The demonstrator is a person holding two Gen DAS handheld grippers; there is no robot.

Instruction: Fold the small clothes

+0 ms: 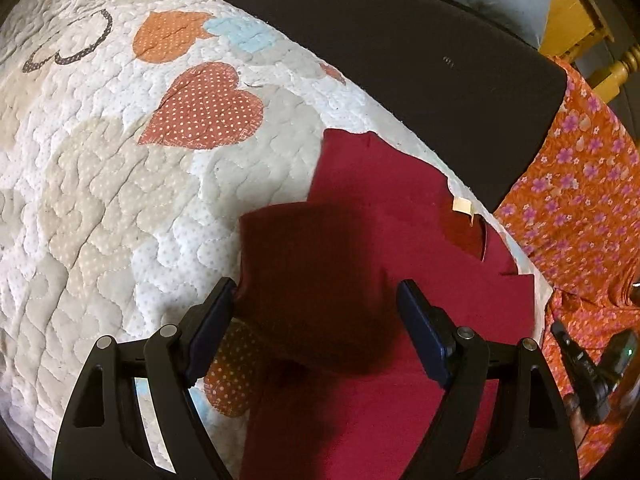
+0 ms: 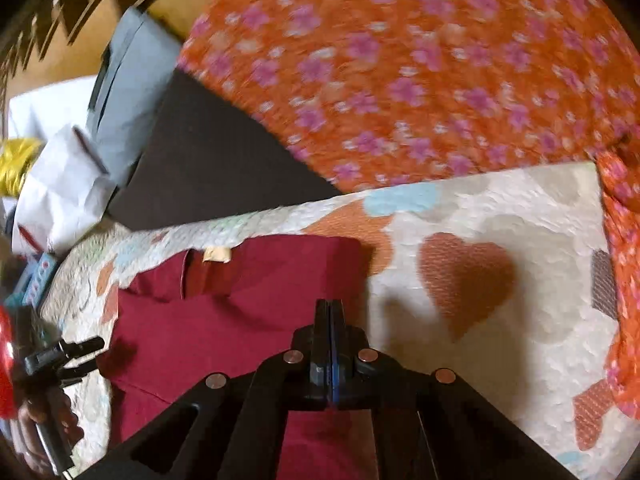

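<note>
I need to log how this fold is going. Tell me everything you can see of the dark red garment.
The dark red garment is a small piece of plain, soft-looking cloth lying flat on the heart-patterned quilt. A cream label sits inside its neck opening near the quilt's far edge. One side is folded over the body, giving a straight edge. The left gripper hangs open above it; the right gripper is shut over it, with no cloth visibly caught.

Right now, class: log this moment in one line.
left hand-held gripper: open | right hand-held gripper: shut | red shirt: on quilt

Both grippers: black plastic linkage arms w/ silver rivets (image 1: 167, 331), dark blue finger pads (image 1: 416, 320).
</note>
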